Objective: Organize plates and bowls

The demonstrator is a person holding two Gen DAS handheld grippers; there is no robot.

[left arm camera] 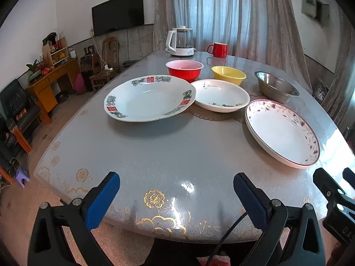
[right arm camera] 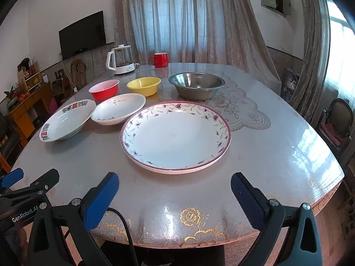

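While nothing is yet gripped: both tools hover at the near edge of the counter [right arm camera: 266, 155], jaws wide apart.
Right tool [right arm camera: 175, 190]: flowered plate [right arm camera: 175, 135] lies straight ahead, nearest of all.
Left tool [left arm camera: 176, 191]: red-marked plate [left arm camera: 149, 98] ahead, small white plate [left arm camera: 220, 95] beside it.
Bowls: red bowl [left arm camera: 184, 69], yellow bowl [left arm camera: 228, 74], steel bowl [left arm camera: 276, 86] in a row behind.
Likely nearer hand: right, for the flowered plate.

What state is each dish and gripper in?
Left gripper: open, empty.
Right gripper: open, empty.
Floral plate: upright, empty.
Red-marked plate: upright, empty.
White plate: upright, unstacked.
Red bowl: upright.
Yellow bowl: upright.
Steel bowl: upright, empty.
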